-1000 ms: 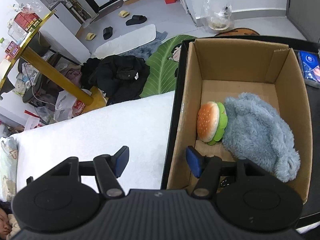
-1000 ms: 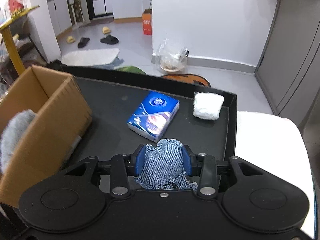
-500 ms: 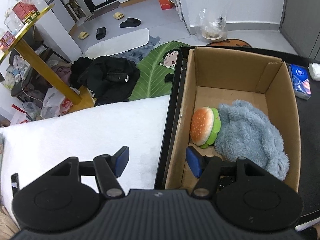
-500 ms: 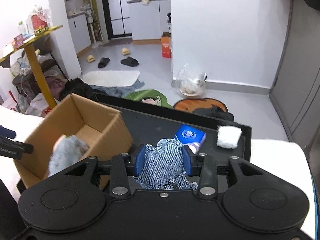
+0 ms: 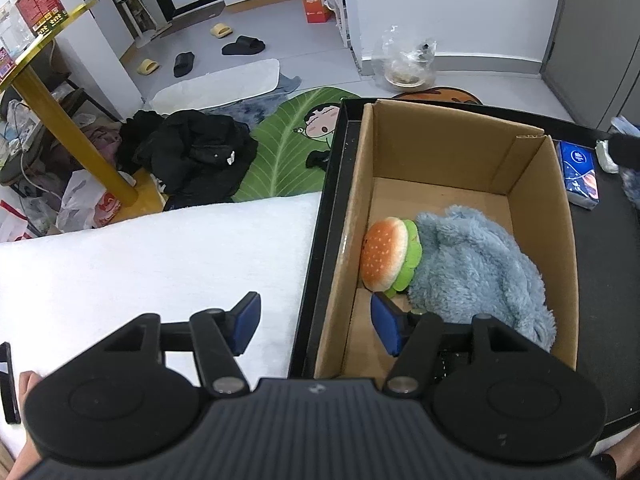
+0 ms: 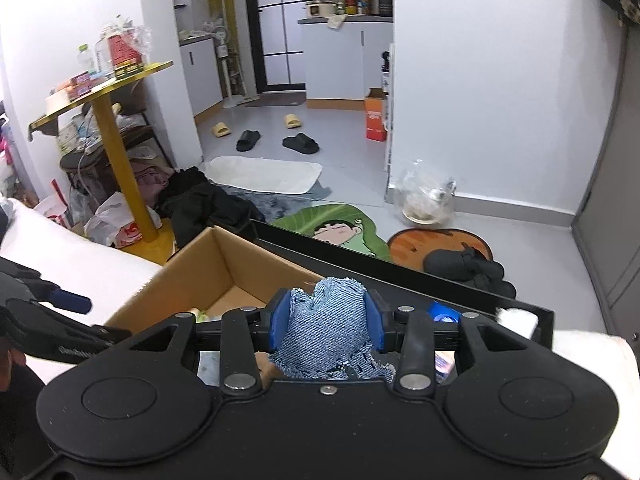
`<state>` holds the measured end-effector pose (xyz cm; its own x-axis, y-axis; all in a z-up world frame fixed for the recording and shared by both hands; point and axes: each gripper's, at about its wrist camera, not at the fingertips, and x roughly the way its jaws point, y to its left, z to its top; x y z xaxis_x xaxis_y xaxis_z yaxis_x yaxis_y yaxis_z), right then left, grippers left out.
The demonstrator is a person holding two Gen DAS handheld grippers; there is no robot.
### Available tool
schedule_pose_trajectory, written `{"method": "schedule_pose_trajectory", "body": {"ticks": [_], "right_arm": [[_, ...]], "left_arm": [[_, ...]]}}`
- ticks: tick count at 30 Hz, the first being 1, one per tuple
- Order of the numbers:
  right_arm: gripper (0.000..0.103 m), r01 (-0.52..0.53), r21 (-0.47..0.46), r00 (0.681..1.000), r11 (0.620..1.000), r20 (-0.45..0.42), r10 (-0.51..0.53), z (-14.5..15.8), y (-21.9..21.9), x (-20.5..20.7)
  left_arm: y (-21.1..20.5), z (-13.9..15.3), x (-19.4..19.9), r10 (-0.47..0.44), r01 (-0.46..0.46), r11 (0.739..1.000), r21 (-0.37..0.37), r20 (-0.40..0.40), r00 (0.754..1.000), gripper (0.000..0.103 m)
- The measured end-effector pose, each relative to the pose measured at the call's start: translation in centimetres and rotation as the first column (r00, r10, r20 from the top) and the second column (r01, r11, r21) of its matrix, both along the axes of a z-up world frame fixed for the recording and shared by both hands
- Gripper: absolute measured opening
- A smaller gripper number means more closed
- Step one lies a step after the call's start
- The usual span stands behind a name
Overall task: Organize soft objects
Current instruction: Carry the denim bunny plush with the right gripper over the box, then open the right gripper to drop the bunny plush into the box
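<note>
Where claw grips, denim scrap half-hidden.

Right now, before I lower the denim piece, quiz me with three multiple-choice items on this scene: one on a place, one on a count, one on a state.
1. Where does the burger plush lie?
A. On the black tray outside the box
B. In the cardboard box, against the blue fuzzy plush
C. On the white bedding

2. How many soft items already lie in the box?
A. Two
B. Four
C. None

3. What is the state of the right gripper?
A. Open and empty
B. Shut on the tissue pack
C. Shut on the denim piece

Answers:
1. B, the left wrist view shows it on the box floor, touching the fuzzy plush.
2. A, only the burger and the fuzzy plush show inside.
3. C, denim fills the gap between both blue pads, while the left gripper stands open astride the box wall.
</note>
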<state>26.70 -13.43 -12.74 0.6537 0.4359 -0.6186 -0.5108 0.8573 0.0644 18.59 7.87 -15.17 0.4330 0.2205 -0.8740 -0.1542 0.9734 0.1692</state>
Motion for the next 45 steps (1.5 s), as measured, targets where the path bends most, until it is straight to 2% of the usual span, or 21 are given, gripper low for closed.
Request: {"method": "schedule_pose_trajectory", "body": {"ticks": [6,9,11,13,16,22,28,31,33,34,45], "right_arm": [[0.04,-0.038,-0.011,0.999,0.999,0.001,0.038,0.3,2.1,-0.5],[0.041,-0.052,-0.022,0.999,0.998,0.0,0.052,0.2,3.3,-0.6],[0.041,-0.059,-0.033,0.998,0.998,0.004,0.059,0.1,3.9,-0.6],[0.041,-0.059,-0.045,0.998,0.997,0.006,0.059,0.0,4.5,-0.6],[0.041,-0.056,-0.054,0.998,0.997,0.002,0.056,-0.2,4.9,-0.5],[0.042,-0.059,-0.086,0.998,0.995,0.002,0.059,-0.4,6.3,-0.3],[0.043,-0.085,-0.09,0.996,0.992,-0.001,0.085,-0.2,8.2,-0.4],[0.049,-0.108,-0.064,0.994,0.992,-0.012,0.107,0.2,9.2,-0.5],[0.059,-0.134,-0.041,0.991,0.99,-0.006,0.134,0.4,9.6,-0.6],[0.061,-0.135,-0.044,0.991,0.99,0.0,0.135,0.5,9.8,-0.7],[0.069,-0.049,-0.088,0.999,0.995,-0.012,0.048,0.4,7.2,-0.5]], "left_arm": [[0.6,-0.3,0.1,-0.003,0.003,0.999,-0.044,0.007,1.0,0.057],[0.7,-0.5,0.2,-0.009,0.01,0.998,-0.069,0.004,1.0,0.052],[1.0,-0.8,0.3,-0.004,0.004,0.996,-0.091,-0.004,1.0,0.044],[1.5,-1.1,0.5,0.012,-0.013,0.993,-0.116,-0.016,1.0,0.023],[2.0,-1.3,0.6,0.007,-0.012,0.986,-0.166,-0.028,1.0,0.011],[2.3,-1.5,0.3,-0.003,-0.001,0.982,-0.187,-0.024,1.0,0.01],[2.6,-1.8,0.1,-0.039,0.031,0.97,-0.241,-0.025,0.999,0.009],[2.8,-1.9,0.1,-0.038,0.031,0.967,-0.252,-0.02,0.999,0.009],[3.1,-2.0,0.0,-0.036,0.03,0.965,-0.261,-0.018,0.999,0.009],[3.2,-2.0,0.0,-0.035,0.03,0.964,-0.265,-0.016,0.999,0.009],[3.5,-2.1,-0.3,-0.038,0.036,0.961,-0.274,-0.004,0.999,0.01]]}}
